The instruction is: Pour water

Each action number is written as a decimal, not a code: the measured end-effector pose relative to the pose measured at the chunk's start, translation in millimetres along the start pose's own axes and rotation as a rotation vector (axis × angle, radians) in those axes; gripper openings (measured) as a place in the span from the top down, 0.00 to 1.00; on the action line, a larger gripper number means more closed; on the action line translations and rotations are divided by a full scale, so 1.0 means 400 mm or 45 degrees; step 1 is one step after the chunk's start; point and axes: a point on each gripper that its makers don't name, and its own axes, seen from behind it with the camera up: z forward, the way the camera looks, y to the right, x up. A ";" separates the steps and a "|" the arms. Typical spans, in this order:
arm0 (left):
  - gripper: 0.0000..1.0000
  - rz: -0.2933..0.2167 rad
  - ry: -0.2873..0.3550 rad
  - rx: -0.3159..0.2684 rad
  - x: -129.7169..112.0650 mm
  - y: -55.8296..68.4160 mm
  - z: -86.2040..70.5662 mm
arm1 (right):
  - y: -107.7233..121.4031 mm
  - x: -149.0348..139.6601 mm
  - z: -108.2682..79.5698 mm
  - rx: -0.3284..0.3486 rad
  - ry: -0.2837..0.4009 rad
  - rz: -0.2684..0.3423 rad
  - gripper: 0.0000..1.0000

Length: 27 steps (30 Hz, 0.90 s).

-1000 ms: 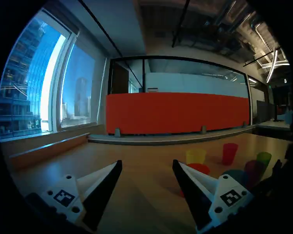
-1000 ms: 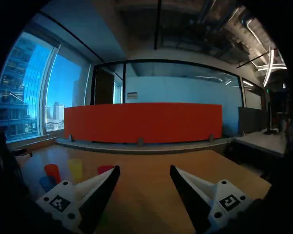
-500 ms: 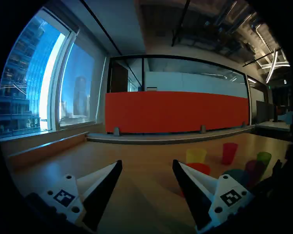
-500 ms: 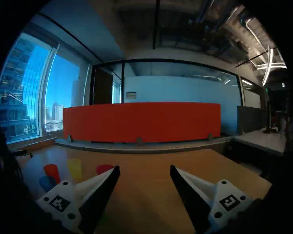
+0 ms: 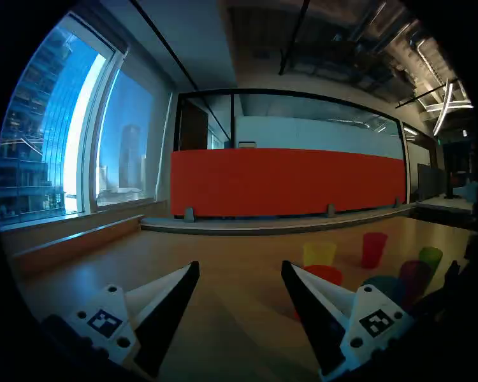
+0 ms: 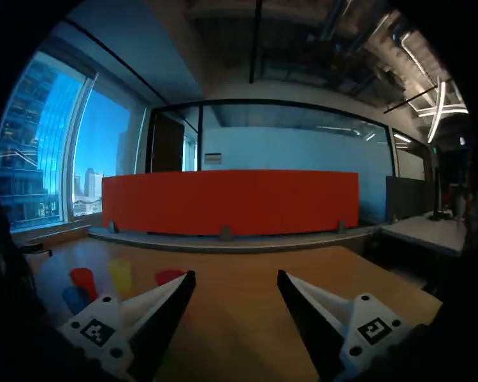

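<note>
Several coloured plastic cups stand on a wooden table. In the left gripper view they sit at the right: a yellow cup, a pink-red cup, a green cup, a purple cup, a blue cup and a red cup partly behind my right finger. My left gripper is open and holds nothing. In the right gripper view a red cup, a yellow cup, a blue cup and another red cup stand at the left. My right gripper is open, also holding nothing.
A long orange-red divider panel runs along the table's far edge, also seen as the orange-red panel in the right gripper view. Tall windows line the left side. Another desk stands to the right.
Both views have tilted down very slightly, so the cups and panel sit a little higher in the picture. Both grippers stay open.
</note>
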 end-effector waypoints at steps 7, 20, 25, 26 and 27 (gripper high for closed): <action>0.04 0.001 -0.001 0.000 0.001 0.002 0.001 | -0.005 -0.008 0.010 0.025 0.009 0.001 0.01; 0.04 0.001 -0.001 0.000 0.001 0.001 0.002 | -0.014 -0.028 0.058 0.055 0.052 -0.020 0.01; 0.04 0.001 -0.001 0.000 0.001 0.000 0.003 | 0.003 -0.021 0.078 0.013 0.093 -0.014 0.01; 0.04 0.001 0.000 0.000 0.001 0.000 0.003 | 0.007 -0.020 0.081 0.005 0.099 -0.010 0.01; 0.04 0.001 0.000 0.000 0.001 0.000 0.003 | 0.010 -0.021 0.083 -0.001 0.104 -0.008 0.01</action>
